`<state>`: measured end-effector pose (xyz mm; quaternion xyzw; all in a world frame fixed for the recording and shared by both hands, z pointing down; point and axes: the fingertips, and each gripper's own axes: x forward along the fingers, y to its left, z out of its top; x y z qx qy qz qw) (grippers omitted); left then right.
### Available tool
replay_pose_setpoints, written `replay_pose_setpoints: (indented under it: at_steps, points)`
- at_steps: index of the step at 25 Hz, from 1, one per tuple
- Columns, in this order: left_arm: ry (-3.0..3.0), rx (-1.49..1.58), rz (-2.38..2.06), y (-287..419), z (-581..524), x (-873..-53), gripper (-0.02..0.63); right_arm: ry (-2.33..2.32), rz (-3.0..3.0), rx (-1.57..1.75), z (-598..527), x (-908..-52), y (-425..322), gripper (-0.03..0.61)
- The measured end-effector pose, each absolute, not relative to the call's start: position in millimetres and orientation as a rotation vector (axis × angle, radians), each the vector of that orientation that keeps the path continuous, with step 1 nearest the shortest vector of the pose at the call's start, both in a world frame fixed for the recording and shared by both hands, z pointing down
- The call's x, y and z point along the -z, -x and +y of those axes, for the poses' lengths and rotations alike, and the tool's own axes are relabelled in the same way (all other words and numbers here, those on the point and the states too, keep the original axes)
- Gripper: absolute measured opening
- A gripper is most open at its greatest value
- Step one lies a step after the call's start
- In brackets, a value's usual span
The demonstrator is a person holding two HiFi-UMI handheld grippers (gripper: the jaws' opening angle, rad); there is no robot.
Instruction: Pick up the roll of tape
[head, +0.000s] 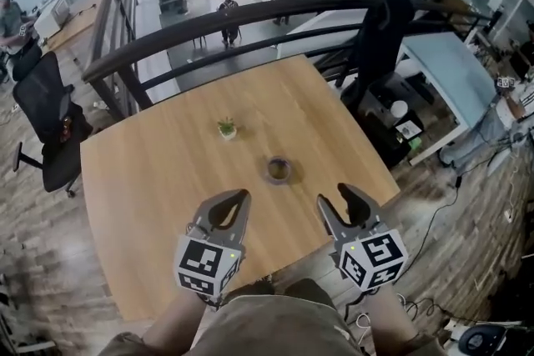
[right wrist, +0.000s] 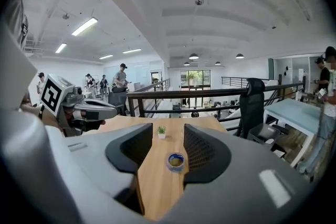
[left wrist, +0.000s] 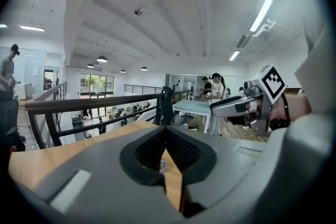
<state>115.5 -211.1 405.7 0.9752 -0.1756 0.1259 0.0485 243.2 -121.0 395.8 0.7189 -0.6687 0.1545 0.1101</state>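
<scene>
"Two grippers, and neither had touched the tape?"

"Neither. The roll of tape [head: 278,169] lay flat on the wooden table [head: 150,204], near its middle. It was ahead of both tools and well apart from them. A small potted plant [head: 226,128] stood farther back, to its left."

"How did the jaws stand?"

"The left gripper [head: 236,196] had its jaws closed tip to tip, with nothing held between them. Its own view showed only a sliver of table and a bit of the roll through the slit. The right gripper [head: 340,200] had its jaws spread. In its own view the roll sat framed in the gap, nearer the right jaw, but far ahead."

"So how much was done?"

"By my reading, nothing beyond lining up. The reach, the closing on the roll and the lift were all left to do. The right one looked better placed for it, since its jaws were apart and pointed at the roll."
</scene>
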Motion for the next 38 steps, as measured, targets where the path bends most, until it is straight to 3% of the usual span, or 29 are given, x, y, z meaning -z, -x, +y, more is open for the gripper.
replay_pose_setpoints:
  at_steps: [24, 38]
  points:
    - [-2.648, -0.66, -1.025, -167, -271, -488, 0.0, -1.617, -2.179, -0.653, -236, -496, -336, 0.173]
    - [-2.413, -0.776, -1.192, -166, -278, -549, 0.0, -1.287, -2.169, -0.824, -281, -595, -330, 0.172]
